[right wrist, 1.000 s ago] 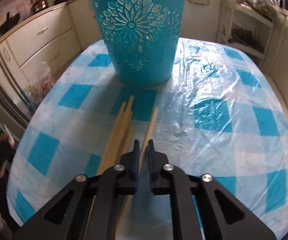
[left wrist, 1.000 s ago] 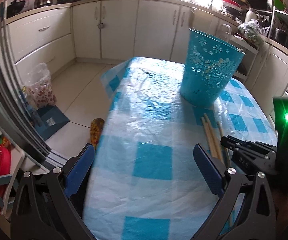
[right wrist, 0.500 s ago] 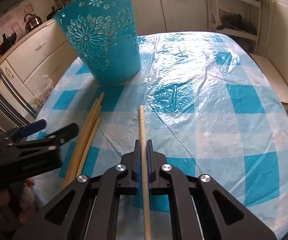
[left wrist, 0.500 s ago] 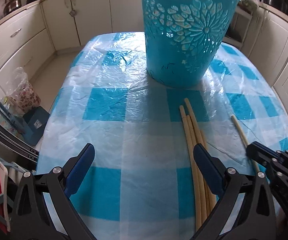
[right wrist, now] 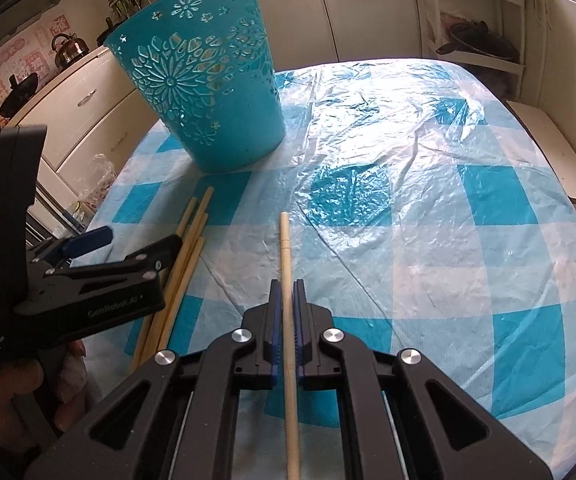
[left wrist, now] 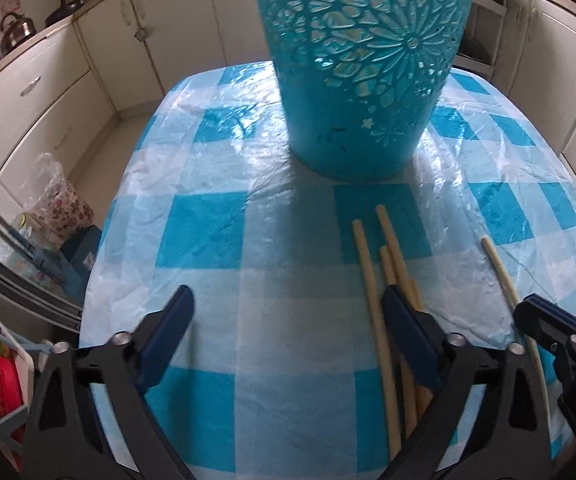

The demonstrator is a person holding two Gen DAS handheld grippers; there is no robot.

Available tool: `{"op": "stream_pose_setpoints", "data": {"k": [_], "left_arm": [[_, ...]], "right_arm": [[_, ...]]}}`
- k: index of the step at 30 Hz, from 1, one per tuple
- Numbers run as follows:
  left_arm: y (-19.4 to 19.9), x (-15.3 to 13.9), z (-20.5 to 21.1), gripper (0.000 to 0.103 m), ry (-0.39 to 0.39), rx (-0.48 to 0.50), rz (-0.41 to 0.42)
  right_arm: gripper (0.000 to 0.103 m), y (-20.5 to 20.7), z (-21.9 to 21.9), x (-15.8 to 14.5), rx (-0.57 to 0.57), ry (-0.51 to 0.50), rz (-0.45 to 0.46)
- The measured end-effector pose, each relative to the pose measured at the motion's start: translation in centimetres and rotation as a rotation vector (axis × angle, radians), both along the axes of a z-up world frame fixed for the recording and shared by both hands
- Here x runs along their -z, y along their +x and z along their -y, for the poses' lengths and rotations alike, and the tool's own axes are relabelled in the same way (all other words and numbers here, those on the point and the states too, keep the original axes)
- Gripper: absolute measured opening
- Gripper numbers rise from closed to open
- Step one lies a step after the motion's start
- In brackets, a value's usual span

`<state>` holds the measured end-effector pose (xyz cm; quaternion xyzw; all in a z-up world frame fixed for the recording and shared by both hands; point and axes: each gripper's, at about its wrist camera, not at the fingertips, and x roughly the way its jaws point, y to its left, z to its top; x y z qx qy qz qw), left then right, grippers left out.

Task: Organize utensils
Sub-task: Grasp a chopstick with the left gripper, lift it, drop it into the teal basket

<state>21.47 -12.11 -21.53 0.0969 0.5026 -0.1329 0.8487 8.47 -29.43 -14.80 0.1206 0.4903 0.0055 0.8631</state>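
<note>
Right tongs (right wrist: 286, 312) clamp one chopstick (right wrist: 285, 248); left tongs (left wrist: 288, 324) closing, empty.

Basket (right wrist: 204, 92) upright on table (right wrist: 468, 240), far side. Stick bundle (right wrist: 176, 276) lies before basket, ends toward it. Single stick (right wrist: 286, 256) right of bundle (apart from it), clamped in right gripper (right wrist: 286, 320). Left gripper (left wrist: 288, 336) left of right one, over bundle, jaws closing, right finger (left wrist: 408, 332) above sticks.

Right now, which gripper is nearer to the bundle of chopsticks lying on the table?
Left. The left gripper hangs right over the chopstick bundle, jaws closing with nothing between them. The right gripper is off to the side, shut on a single chopstick.
</note>
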Motion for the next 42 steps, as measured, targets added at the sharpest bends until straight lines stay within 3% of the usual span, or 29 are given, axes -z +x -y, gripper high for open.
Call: {"op": "stream_pose_setpoints", "data": {"k": [1,4,6,8,12,16,20,23,26,32,37,42], "left_arm": [[0.2,-0.1,0.3,0.076,-0.010,0.018,0.000],[0.3,-0.4,1.2,0.044,-0.040,0.082,-0.008],[0.3,-0.6,2.1,0.012,-0.060,0.153,-0.020],[0.1,-0.8,2.5,0.005,-0.068,0.190,-0.033],[0.0,-2.4,0.7,0.005,-0.153,0.196,-0.081],[-0.1,-7.8,-3.2,0.005,-0.293,0.180,-0.027],[2.0,-15.5,-5.8,0.005,-0.428,0.160,0.114],[4.0,-19.9,-5.4,0.005,-0.491,0.145,0.226],[5.6,-22.6,-4.7,0.005,-0.551,0.121,0.313],[8.9,-24.9,-2.9,0.005,-0.602,0.001,0.502],[10.5,-24.4,-1.0,0.005,-0.550,-0.087,0.648],[12.4,-22.2,0.8,0.005,-0.491,-0.108,0.655]], "right_arm": [[0.006,0.0,-0.1,0.0,-0.002,-0.005,0.001],[0.006,0.2,-0.3,0.1,-0.007,-0.025,0.004],[0.006,0.3,-0.4,0.1,-0.008,-0.030,0.005],[0.007,0.5,-0.4,0.1,-0.009,-0.033,0.005],[0.006,0.8,-0.2,0.2,-0.004,-0.018,0.002],[0.007,1.0,-0.1,0.2,-0.004,-0.009,0.000],[0.008,1.2,0.0,0.2,-0.007,-0.002,0.000],[0.008,1.3,0.0,0.3,-0.009,0.001,0.001],[0.008,1.3,0.1,0.3,-0.010,0.006,0.003],[0.008,1.3,0.1,0.3,-0.013,0.009,0.003],[0.008,1.5,0.2,0.3,-0.020,0.016,-0.005],[0.008,1.9,0.2,0.3,-0.026,0.019,-0.012]]}}
